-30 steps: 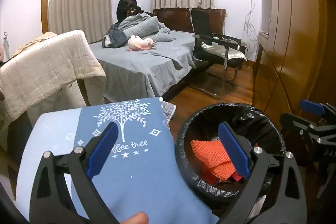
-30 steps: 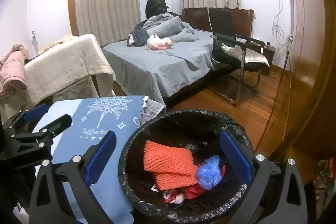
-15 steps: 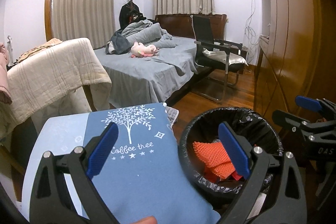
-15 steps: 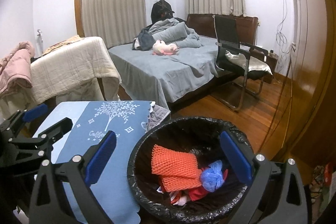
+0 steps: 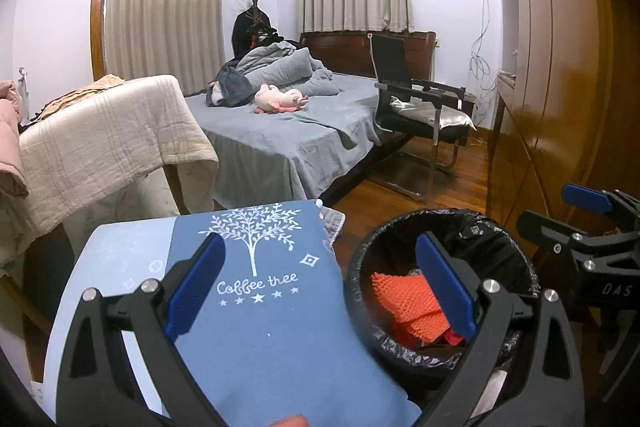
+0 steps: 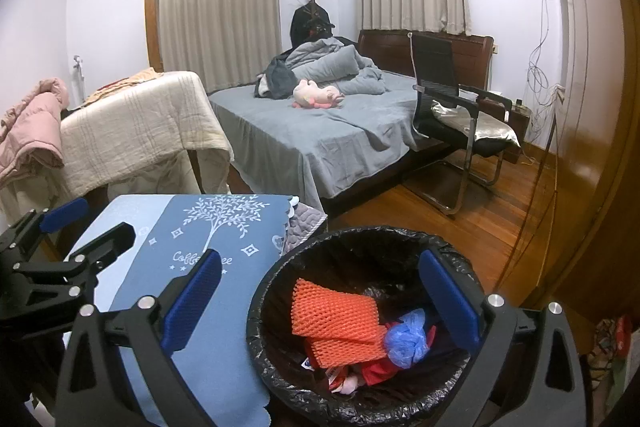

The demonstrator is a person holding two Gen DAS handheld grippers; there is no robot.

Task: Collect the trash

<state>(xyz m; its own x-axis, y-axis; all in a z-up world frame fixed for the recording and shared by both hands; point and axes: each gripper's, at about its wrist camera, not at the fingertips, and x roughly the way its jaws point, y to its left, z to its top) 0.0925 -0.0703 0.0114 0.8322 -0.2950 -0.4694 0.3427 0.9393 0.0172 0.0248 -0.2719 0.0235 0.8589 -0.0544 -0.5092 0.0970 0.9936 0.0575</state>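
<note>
A round bin with a black liner [image 6: 360,239] stands on the floor beside a table under a blue cloth [image 6: 192,347]. Inside lie orange foam netting [image 6: 334,311], a crumpled blue piece [image 6: 406,337] and red and white scraps. My right gripper [image 6: 320,303] is open and empty above the bin's left rim. My left gripper [image 5: 320,287] is open and empty above the blue cloth [image 5: 272,327], with the bin [image 5: 496,227] to its right. The right gripper also shows in the left wrist view [image 5: 584,227], and the left gripper in the right wrist view [image 6: 72,227].
A bed with grey covers [image 6: 328,131] and a pink plush toy [image 6: 316,95] lies behind. A black chair [image 6: 448,99] stands on the wooden floor. A wooden wardrobe [image 5: 560,87] fills the right. A cream blanket [image 6: 136,127] hangs at the left.
Both grippers have drawn back and risen from the bin, which now sits lower and smaller in both views. Both stay open and empty.
</note>
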